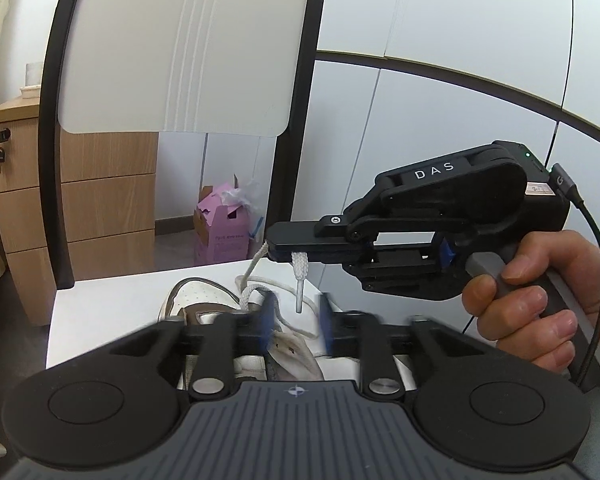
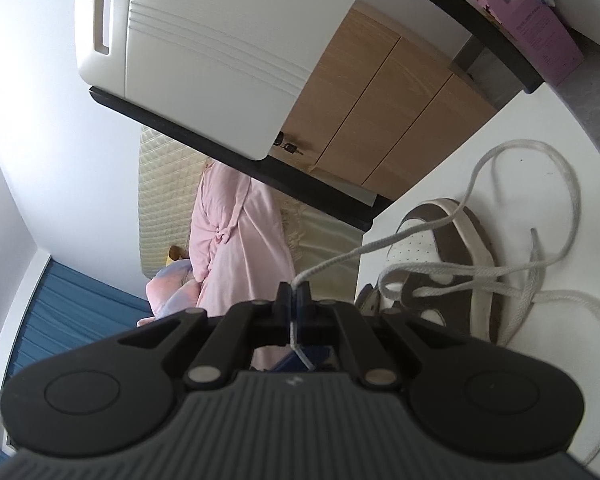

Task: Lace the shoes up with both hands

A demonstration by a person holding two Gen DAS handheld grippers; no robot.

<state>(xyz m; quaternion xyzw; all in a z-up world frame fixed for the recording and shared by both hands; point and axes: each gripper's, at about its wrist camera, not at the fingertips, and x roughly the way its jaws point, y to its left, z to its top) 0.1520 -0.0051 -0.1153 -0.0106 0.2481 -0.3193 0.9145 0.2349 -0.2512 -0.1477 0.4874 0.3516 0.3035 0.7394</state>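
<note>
The right hand-held gripper [image 1: 287,249] was pinched tight on the lace [image 1: 298,276] w/ its tip hanging down, the left hand-held gripper [image 1: 295,322] below it was open & held nothing, & the shoe [image 2: 440,264] on the tabletop [image 1: 99,312] under both looked only partly laced.

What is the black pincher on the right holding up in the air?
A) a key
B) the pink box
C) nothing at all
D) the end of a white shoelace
D: the right gripper is shut on the white shoelace, whose stiff tip hangs down below the jaws above the shoe.
</note>
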